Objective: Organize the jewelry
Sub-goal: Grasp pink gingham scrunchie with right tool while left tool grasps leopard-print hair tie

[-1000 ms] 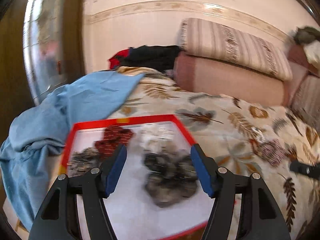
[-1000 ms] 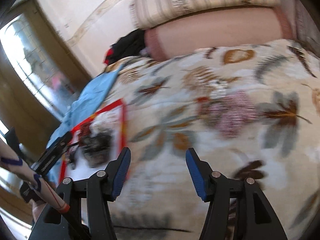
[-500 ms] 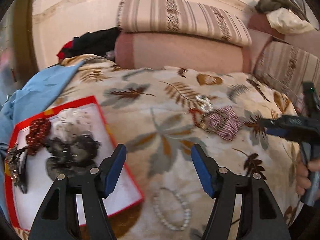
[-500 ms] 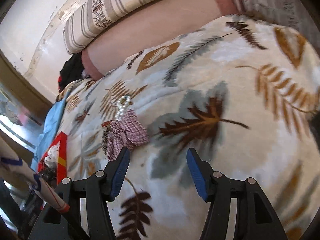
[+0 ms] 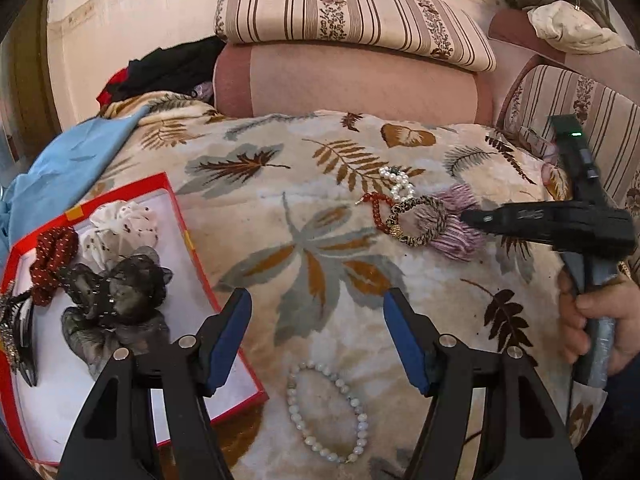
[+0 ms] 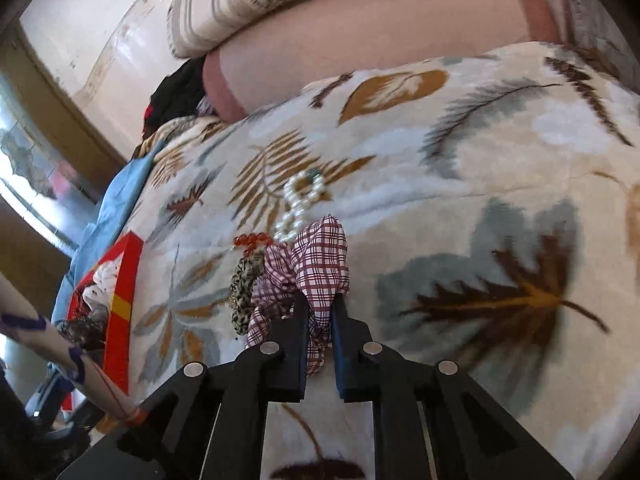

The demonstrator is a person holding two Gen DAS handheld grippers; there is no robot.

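Right claw [image 6: 320, 312] pinched tight on the checked scrunchie [image 6: 320, 264], mid-bed on the leaf-print blanket [image 6: 500, 152]. Touching it on the left: leopard bracelet [image 6: 245, 284], red bead bracelet [image 6: 250, 240] & pearl bracelet [image 6: 300, 204] just beyond. Left claw [image 5: 316, 340] spread wide, nothing between its blue pads, over bare blanket w/ a pale bead bracelet [image 5: 328, 412] below it, near the bed's front edge. Red tray [image 5: 176, 216] at the bed's left side holds white scrunchie [image 5: 120, 224], red dotted scrunchie [image 5: 54, 258], black lace scrunchie [image 5: 116, 296] & a hair clip [image 5: 18, 332] at its left edge. Blue cloth [image 5: 72, 164] beyond the tray. Pillows [image 5: 352, 68] at the bed's far edge.
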